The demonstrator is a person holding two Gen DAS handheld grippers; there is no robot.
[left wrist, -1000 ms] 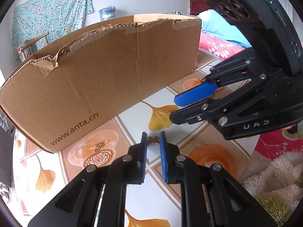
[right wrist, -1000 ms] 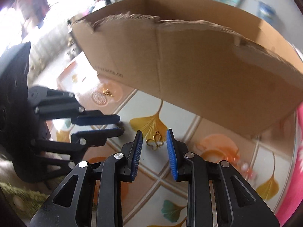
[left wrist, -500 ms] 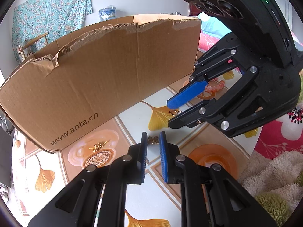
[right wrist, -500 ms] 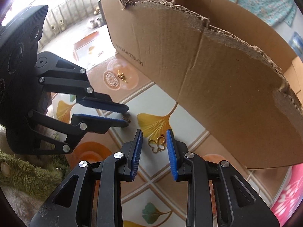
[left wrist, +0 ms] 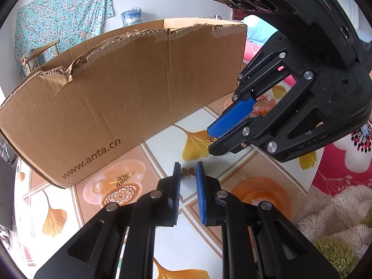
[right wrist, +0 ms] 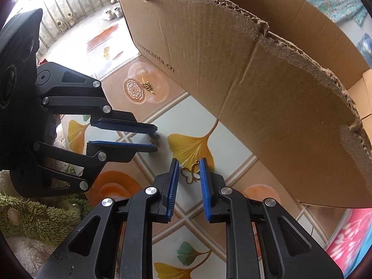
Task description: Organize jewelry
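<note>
Only the right wrist view shows the gold butterfly pendant (right wrist: 191, 173) between the right gripper (right wrist: 188, 165), whose jaws are closing, nearer than before; the left gripper (left wrist: 187, 171) straddles a small clover charm (left wrist: 187, 171) untouched.

Box (left wrist: 130, 97): brown corrugated card, dark lettering "www.anta.cn" on the side. Table cover (left wrist: 162, 144): white and tan panels with pale borders, yellow ginkgo leaves, orange circles, one teal leaf in the right view. Grippers: left (left wrist: 187, 174) and right (right wrist: 188, 171) both black with blue pads (left wrist: 232, 118) and silver pivot pins. Butterfly charm (right wrist: 191, 172): gold. Clover charm (left wrist: 187, 171): dark bronze. Chain (left wrist: 119, 179): gold. Beads (left wrist: 265, 108): orange-pink. Hanging cloth (left wrist: 62, 16): teal, floral print. Towel (right wrist: 34, 214): green and cream.
</note>
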